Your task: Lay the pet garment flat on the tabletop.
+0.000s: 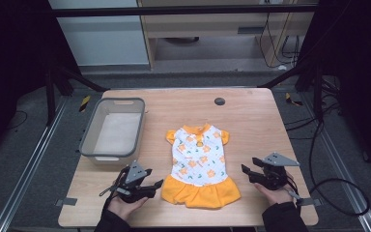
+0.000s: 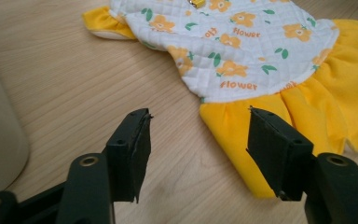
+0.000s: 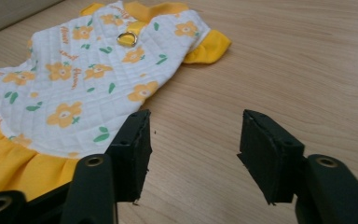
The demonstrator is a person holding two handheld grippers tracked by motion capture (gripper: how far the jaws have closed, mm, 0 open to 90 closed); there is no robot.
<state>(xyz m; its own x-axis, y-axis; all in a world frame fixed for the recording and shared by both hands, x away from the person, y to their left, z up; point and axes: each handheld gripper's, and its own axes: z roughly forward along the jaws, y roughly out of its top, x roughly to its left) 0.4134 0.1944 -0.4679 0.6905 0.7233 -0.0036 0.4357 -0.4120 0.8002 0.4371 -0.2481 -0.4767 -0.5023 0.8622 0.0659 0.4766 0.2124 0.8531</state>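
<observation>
**benchnoob:** 2 grippers on a wooden table, 1 little dress lying flat between them. White quilted top with orange flowers, yellow skirt toward the person's edge, collar pointing away. Anything in the way?

**gripguy:** Not really. Left gripper sits just beside the skirt's left corner, jaws spread apart with nothing in them. In the left gripper view, bare wood shows between the jaws and the yellow hem lies right by the far jaw.

**benchnoob:** And the right one?

**gripguy:** Right gripper is a bit off the dress's right side, jaws also wide apart and empty. In the right gripper view there's plain table between them, with the white top off to the side and a small metal ring near the collar.

**benchnoob:** Other stuff around?

**gripguy:** 1 grey plastic bin at the table's left, beyond the left gripper and clear of the dress. 1 small dark round thing near the far edge, well apart from everything.
</observation>
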